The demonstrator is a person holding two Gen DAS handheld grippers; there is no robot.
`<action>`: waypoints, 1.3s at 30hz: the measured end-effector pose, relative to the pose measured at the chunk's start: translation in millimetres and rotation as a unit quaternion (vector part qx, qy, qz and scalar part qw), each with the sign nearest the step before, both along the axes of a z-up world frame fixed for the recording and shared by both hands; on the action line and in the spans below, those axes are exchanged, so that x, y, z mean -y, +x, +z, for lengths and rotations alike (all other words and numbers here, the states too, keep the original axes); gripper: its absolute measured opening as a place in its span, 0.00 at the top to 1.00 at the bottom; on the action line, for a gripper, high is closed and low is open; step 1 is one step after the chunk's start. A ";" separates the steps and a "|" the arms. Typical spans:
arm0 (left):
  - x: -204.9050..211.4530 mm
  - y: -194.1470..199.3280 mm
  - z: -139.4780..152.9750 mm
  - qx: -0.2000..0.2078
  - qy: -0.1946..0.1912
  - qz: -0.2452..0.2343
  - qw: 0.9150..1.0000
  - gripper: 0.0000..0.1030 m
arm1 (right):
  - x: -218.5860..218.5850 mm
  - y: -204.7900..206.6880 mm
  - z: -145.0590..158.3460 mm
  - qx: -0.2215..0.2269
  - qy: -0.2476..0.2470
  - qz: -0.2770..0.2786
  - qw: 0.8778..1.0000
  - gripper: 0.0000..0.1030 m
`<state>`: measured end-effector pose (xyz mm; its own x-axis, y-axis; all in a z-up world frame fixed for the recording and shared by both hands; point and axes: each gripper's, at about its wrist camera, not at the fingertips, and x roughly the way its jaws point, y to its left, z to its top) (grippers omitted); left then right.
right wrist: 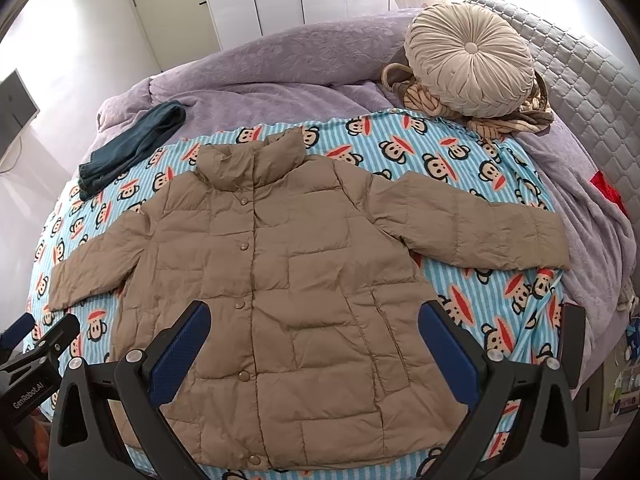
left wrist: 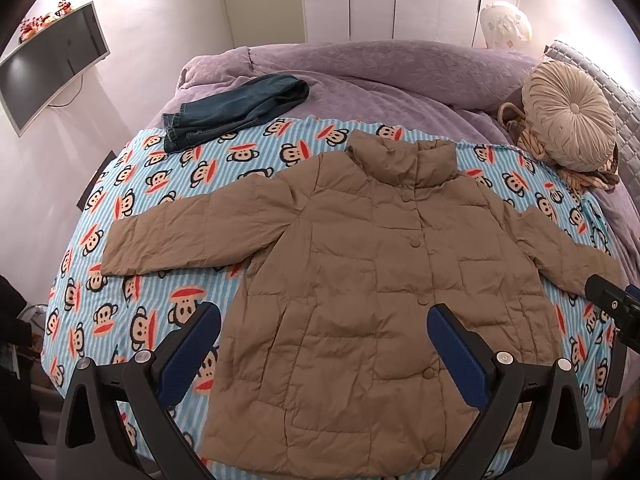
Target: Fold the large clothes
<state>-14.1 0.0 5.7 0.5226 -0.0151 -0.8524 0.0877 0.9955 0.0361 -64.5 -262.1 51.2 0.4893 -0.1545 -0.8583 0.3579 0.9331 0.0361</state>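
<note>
A tan quilted puffer jacket (left wrist: 360,264) (right wrist: 288,280) lies flat and buttoned on a blue striped monkey-print sheet (left wrist: 152,208) (right wrist: 420,148), collar away from me, both sleeves spread sideways. My left gripper (left wrist: 324,316) hovers open above the jacket's lower left half, its blue pads wide apart and holding nothing. My right gripper (right wrist: 314,316) hovers open over the lower right half, also holding nothing. Each gripper's body shows at the edge of the other view: the right gripper's body (left wrist: 616,312) and the left gripper's body (right wrist: 36,356).
Folded dark jeans (left wrist: 236,108) (right wrist: 128,144) lie at the sheet's far left corner. A round beige cushion (left wrist: 568,116) (right wrist: 472,60) sits on striped fabric at the far right. A purple bedspread (left wrist: 360,68) covers the bed. A monitor (left wrist: 48,64) hangs on the left wall.
</note>
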 end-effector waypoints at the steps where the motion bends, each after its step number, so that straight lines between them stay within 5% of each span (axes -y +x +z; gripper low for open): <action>1: 0.1 0.2 0.0 0.000 0.000 0.000 1.000 0.00 | 0.3 -0.2 0.2 0.000 0.000 0.000 1.000 0.00; 39: -1.7 -8.1 -1.5 -0.003 0.001 0.001 1.000 0.00 | 1.1 -3.0 1.7 0.000 0.002 -0.002 1.000 0.00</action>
<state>-22.2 1.7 4.1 0.5183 -0.0117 -0.8551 0.0851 0.9956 0.0380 -67.5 -263.2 52.9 0.4895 -0.1540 -0.8583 0.3619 0.9314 0.0393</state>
